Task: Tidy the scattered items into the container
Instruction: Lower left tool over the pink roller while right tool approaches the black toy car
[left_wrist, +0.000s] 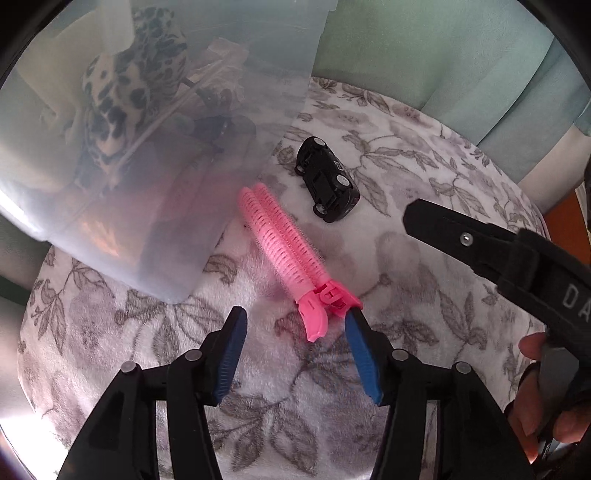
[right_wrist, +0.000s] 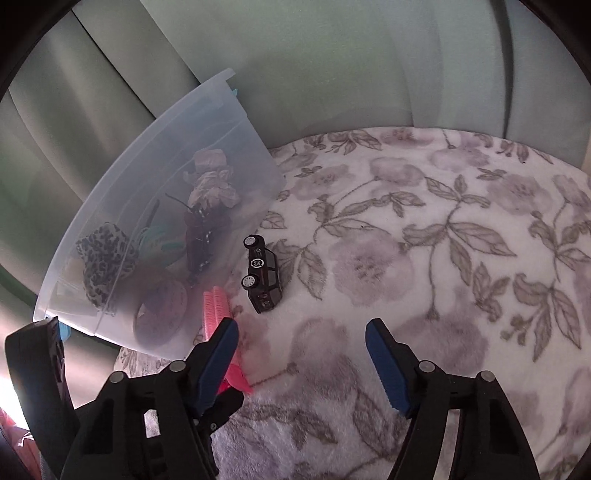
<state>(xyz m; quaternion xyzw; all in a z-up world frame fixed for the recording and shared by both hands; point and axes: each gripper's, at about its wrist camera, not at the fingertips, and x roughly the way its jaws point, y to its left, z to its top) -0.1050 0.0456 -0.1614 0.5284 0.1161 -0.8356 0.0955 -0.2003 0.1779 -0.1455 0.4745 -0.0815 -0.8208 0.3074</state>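
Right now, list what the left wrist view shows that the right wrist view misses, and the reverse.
Left wrist only: the pink hair clip's hinged handle end between the open left gripper, plus a hand holding the right gripper.
Right wrist only: the clear container's whole rim.
Both: the black toy car on its side, the floral blanket, the leopard-print item inside the container.
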